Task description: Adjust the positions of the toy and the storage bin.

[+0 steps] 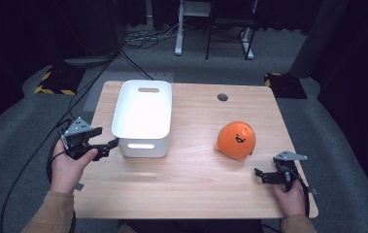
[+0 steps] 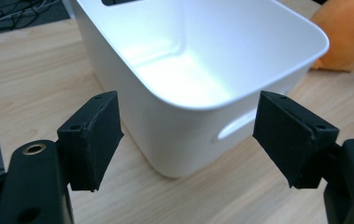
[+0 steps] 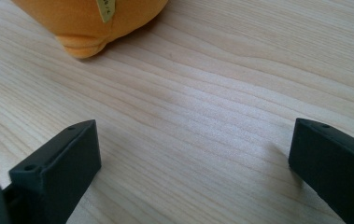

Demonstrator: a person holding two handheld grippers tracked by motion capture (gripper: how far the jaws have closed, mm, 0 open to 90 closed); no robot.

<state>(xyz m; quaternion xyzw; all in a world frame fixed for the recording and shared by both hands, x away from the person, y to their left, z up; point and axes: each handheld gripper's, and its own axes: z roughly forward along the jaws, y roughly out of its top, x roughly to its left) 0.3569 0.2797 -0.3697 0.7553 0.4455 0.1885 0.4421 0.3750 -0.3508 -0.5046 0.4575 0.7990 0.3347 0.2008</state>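
Note:
A white plastic bin (image 1: pixel 142 116) with handle slots stands empty on the left half of the wooden table (image 1: pixel 196 184). My left gripper (image 1: pixel 109 147) hovers just left of the bin's near corner, open, with nothing between its jaws. In the left gripper view that gripper (image 2: pixel 188 140) looks down on the bin (image 2: pixel 202 51), whose near corner lies beyond the two spread jaws. An orange plush toy (image 1: pixel 237 140) with a smiling face sits on the right half. My right gripper (image 1: pixel 260 175) rests low near the front right, open and empty. In the right gripper view the gripper (image 3: pixel 193 158) faces bare wood, with the plush toy (image 3: pixel 90 23) ahead at upper left.
A round cable hole (image 1: pixel 223 97) sits in the tabletop near the far edge. Beyond the table are grey carpet, loose cables (image 1: pixel 142 36) and white desk legs (image 1: pixel 179 29). Bare wood lies between the bin and the toy.

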